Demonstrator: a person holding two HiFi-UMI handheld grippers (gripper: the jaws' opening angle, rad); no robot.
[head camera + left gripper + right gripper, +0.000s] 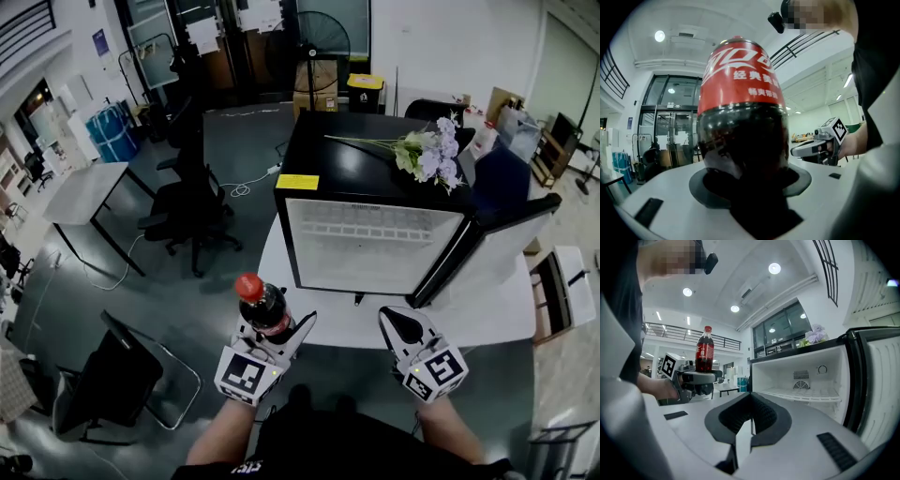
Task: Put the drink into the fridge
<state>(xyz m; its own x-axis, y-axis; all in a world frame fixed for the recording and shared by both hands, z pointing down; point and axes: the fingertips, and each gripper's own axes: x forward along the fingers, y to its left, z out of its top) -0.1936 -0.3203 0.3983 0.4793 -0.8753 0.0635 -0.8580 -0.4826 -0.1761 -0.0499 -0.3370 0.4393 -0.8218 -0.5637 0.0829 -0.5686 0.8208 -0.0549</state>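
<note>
The drink is a dark cola bottle (262, 305) with a red cap and red label. It stands upright in my left gripper (273, 330), which is shut on its lower body. In the left gripper view the bottle (743, 126) fills the middle between the jaws. The black mini fridge (370, 246) stands on a white table just ahead, and its door (489, 251) swings open to the right. Its white inside (806, 376) has one shelf and holds nothing. My right gripper (401, 326) is shut and empty in front of the fridge, to the right of the bottle (704, 352).
A bunch of pale purple flowers (427, 152) lies on the fridge top. The white table (502, 314) carries the fridge. Black office chairs (192, 202) and a grey desk (84, 192) stand to the left, and another chair (112, 375) is near my left side.
</note>
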